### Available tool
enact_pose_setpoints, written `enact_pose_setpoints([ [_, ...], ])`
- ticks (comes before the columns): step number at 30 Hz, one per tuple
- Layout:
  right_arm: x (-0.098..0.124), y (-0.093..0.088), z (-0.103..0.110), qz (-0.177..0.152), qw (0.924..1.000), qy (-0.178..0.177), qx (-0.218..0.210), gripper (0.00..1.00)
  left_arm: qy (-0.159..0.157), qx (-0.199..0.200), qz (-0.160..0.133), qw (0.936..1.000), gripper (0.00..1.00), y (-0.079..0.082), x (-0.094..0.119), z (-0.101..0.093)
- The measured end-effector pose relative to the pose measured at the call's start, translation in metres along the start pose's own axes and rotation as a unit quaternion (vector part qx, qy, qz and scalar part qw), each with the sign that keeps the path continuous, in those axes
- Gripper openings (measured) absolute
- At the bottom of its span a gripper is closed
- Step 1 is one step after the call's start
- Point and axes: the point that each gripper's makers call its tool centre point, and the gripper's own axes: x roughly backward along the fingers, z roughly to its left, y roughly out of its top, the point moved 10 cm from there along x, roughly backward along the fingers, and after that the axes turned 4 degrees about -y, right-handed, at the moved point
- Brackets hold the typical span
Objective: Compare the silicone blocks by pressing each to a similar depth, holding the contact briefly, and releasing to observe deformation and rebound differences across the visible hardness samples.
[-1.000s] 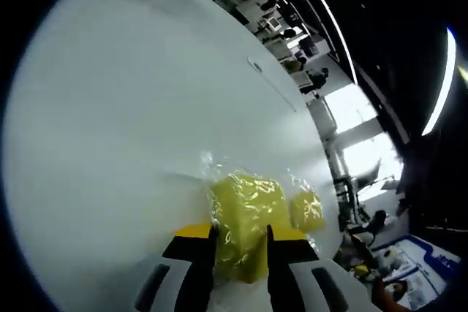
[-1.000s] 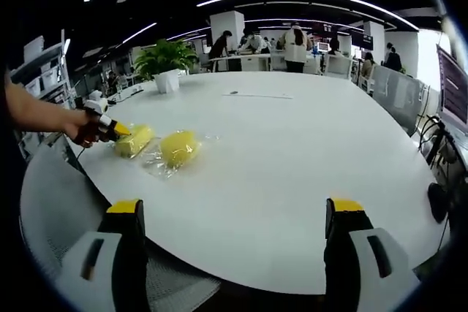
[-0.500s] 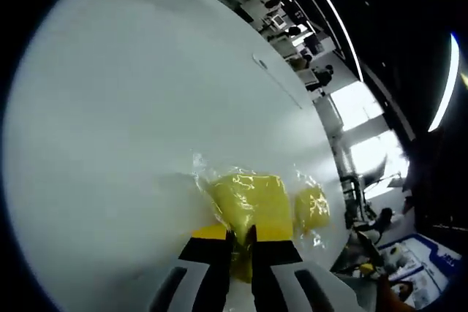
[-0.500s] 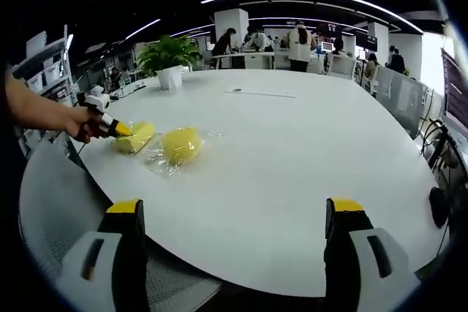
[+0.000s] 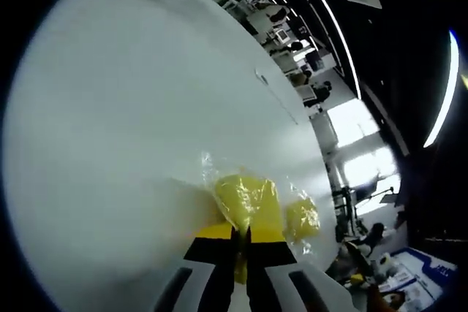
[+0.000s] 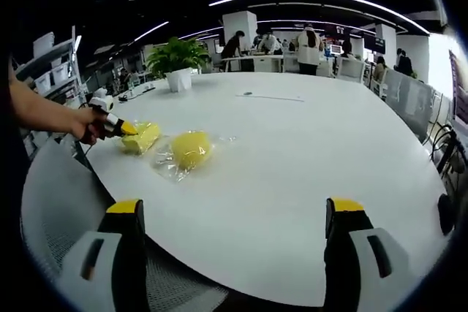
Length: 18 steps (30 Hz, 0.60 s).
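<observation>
Jaws of our left gripper (image 5: pixel 240 242) pinch the near yellow silicone block (image 5: pixel 245 199) beside its bagged neighbour (image 5: pixel 301 217); our right gripper (image 6: pixel 232 213) gapes wide, holding nothing.

A broad white rounded tabletop (image 6: pixel 292 158) carries two yellow silicone blocks in clear plastic wrap, one block (image 6: pixel 142 137) near its left edge and a second block (image 6: pixel 190 150) just beside it, with a potted plant (image 6: pixel 178 63) and a thin flat strip (image 6: pixel 269 97) farther back.
</observation>
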Motion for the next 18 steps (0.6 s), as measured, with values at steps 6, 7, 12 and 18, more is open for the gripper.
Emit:
enact_pose_setpoints([
  [6,-0.003,0.002,0.0,-0.008,1.0,0.004,-0.004,0.97,-0.006,-0.015,-0.015,0.9998,0.01,0.004,0.008,-0.005],
  [7,-0.003,0.003,0.0,-0.009,0.9999,0.005,-0.006,0.97,-0.007,-0.014,-0.021,0.9996,0.01,0.005,0.01,-0.006],
  [12,0.0,0.005,0.001,-0.013,0.9999,0.01,-0.004,0.97,-0.042,-0.067,-0.052,0.9955,0.01,0.014,0.017,-0.022],
  [18,0.005,0.006,-0.002,-0.017,0.9998,0.011,-0.006,0.97,-0.053,-0.116,-0.077,0.9889,0.01,0.017,0.024,-0.042],
])
